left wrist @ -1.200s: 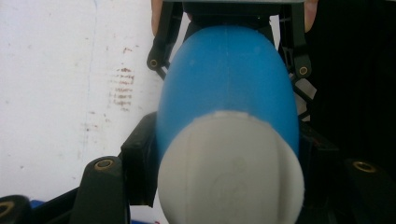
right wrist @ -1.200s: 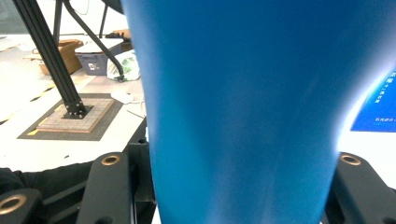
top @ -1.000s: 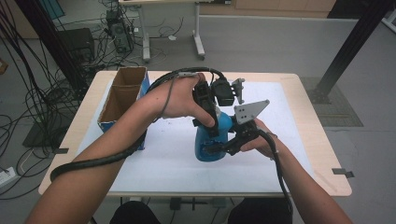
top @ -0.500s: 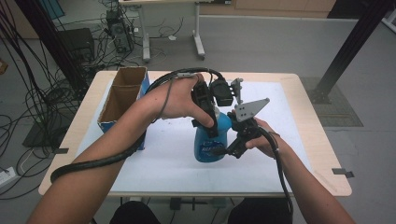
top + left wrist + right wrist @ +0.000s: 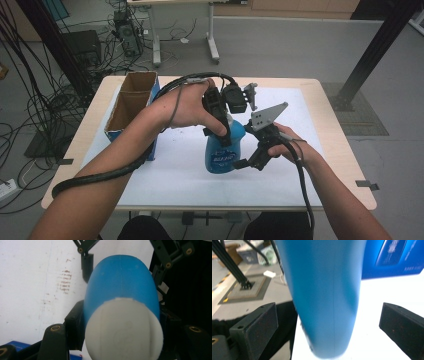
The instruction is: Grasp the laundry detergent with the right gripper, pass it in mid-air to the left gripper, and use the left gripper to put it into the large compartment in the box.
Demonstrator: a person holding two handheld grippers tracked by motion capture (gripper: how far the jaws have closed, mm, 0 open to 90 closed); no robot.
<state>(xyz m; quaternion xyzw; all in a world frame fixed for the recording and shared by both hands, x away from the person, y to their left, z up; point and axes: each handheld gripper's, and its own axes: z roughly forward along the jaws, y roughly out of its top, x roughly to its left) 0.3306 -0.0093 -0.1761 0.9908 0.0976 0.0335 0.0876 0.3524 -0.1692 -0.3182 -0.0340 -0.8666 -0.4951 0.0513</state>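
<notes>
blue spray bottle (image 5: 222, 150) upright on table (image 5: 320, 150) | left gripper (image 5: 220, 131) clamped on neck, nozzle hidden | right gripper (image 5: 248, 162) fingers just opening, apart around body | label blurred

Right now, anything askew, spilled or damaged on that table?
No spill or damage. The blue bottle is held off upright, clamped near its white cap by the left gripper. The right gripper has just been opening; its pads stand clear of the bottle's sides. Brownish smudges mark the white table cover.
</notes>
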